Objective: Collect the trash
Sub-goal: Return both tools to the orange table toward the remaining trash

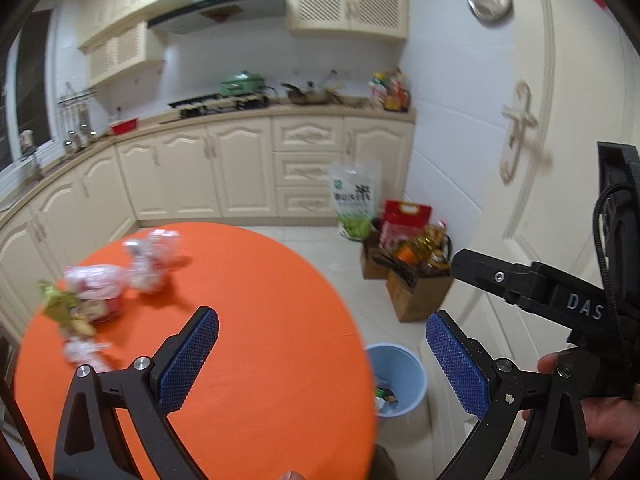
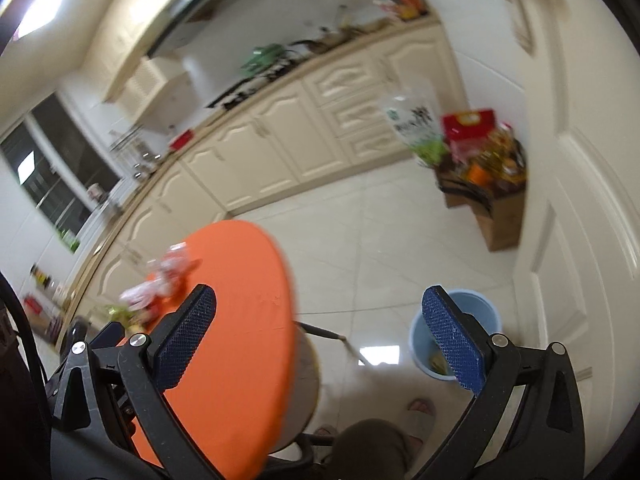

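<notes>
The left gripper (image 1: 322, 354) and the right gripper (image 2: 319, 332) both have their jaws wide apart and hold nothing. Crumpled wrappers (image 1: 116, 280) lie near the far left edge of the round orange table (image 1: 248, 320). The blue bin (image 1: 404, 376) stands on the floor just beside the table's right edge, with some trash inside.

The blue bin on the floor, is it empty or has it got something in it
Not empty. The blue bin stands upright beside the orange table, and some wrappers lie at its bottom.
</notes>
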